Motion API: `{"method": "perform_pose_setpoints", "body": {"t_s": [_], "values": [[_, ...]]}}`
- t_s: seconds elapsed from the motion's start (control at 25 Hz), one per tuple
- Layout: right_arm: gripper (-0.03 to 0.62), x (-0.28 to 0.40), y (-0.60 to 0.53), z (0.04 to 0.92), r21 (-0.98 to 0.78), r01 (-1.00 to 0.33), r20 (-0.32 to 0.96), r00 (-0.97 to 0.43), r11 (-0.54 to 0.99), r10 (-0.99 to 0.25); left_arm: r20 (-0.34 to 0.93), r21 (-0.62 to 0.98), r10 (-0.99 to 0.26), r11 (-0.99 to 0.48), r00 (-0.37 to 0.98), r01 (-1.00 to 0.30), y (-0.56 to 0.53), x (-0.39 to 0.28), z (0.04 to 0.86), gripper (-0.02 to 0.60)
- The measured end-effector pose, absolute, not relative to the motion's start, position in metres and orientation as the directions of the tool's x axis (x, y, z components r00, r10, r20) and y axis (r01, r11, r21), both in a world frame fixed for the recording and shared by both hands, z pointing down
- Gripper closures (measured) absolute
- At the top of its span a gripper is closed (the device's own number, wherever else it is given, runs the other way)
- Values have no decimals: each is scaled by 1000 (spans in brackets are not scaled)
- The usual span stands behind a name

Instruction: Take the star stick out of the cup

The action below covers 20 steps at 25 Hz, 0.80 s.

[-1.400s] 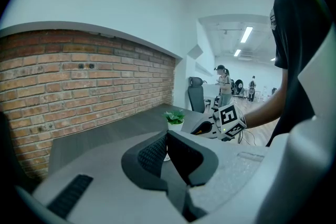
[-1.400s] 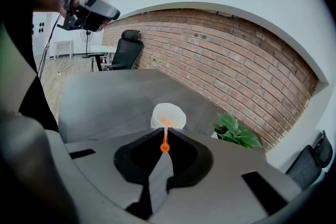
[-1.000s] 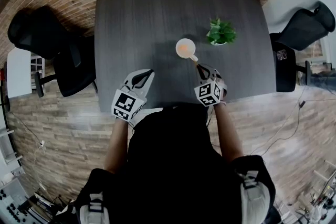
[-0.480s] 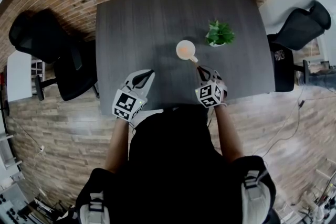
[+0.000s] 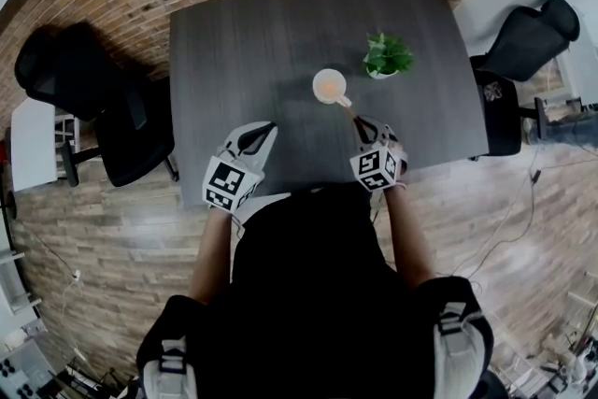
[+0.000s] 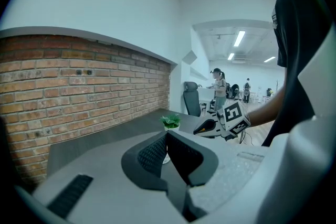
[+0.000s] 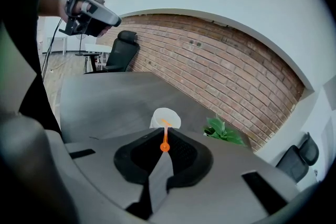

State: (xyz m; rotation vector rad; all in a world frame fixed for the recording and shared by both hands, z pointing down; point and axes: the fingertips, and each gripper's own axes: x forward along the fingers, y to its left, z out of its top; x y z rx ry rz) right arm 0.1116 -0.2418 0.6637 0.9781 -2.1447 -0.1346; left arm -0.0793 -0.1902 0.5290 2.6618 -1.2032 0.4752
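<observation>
The right hand-held gripper (image 7: 165, 147) clamped the orange star stick (image 7: 165, 135) by its near end; the far end sat in the white cup (image 7: 166, 117) on the counter (image 5: 243, 42). The left hand-held gripper (image 6: 167, 136) was closed, empty.

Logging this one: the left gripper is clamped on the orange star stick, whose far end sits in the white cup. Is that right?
Not quite. The right gripper is the one clamped on the star stick, as the right gripper view shows. The stick's far end does sit in the white cup. The left gripper has its jaws together on nothing, as the left gripper view shows.
</observation>
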Motion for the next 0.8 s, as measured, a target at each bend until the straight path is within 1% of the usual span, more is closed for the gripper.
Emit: {"method": "perform_pose_setpoints", "body": {"t_s": [0.08, 0.28, 0.52, 0.8], "values": [[577, 113, -238, 660, 386, -607, 596, -411, 695, -690, 349, 23, -695, -664, 628, -747, -189, -79, 529, 580], [577, 114, -233, 646, 407, -619, 567, -406, 672, -717, 368, 52, -674, -673, 640, -738, -186, -77, 533, 580], [577, 108, -231, 625, 433, -622, 533, -407, 653, -742, 338, 31, -671, -693, 660, -720, -190, -76, 530, 580], [577, 89, -227, 600, 411, -626, 496, -456, 663, -738, 336, 32, -656, -709, 676, -705, -189, -73, 534, 580]]}}
